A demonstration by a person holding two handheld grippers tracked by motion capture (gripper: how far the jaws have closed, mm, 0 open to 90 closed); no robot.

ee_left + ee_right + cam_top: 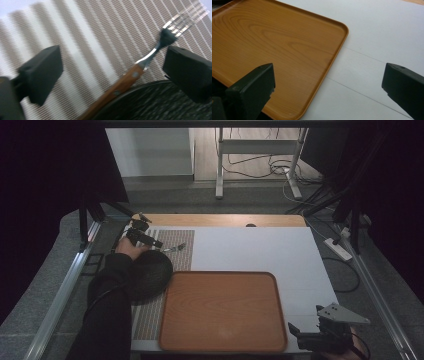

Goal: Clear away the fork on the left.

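A fork with a wooden handle and metal tines lies on a brown-and-white striped placemat. Its handle end runs along the rim of a dark round bowl. My left gripper is open, with a jaw on each side of the fork's neck and neither touching it. In the high view the left gripper is at the far left, just behind the bowl, with the fork at its tip. My right gripper is open near the front right, over the corner of a bare wooden tray.
The tray takes up the front middle of the white table top. The placemat runs along the table's left side. A person's dark sleeve comes in at the lower left. Beyond the table's far edge are cables and a frame's legs.
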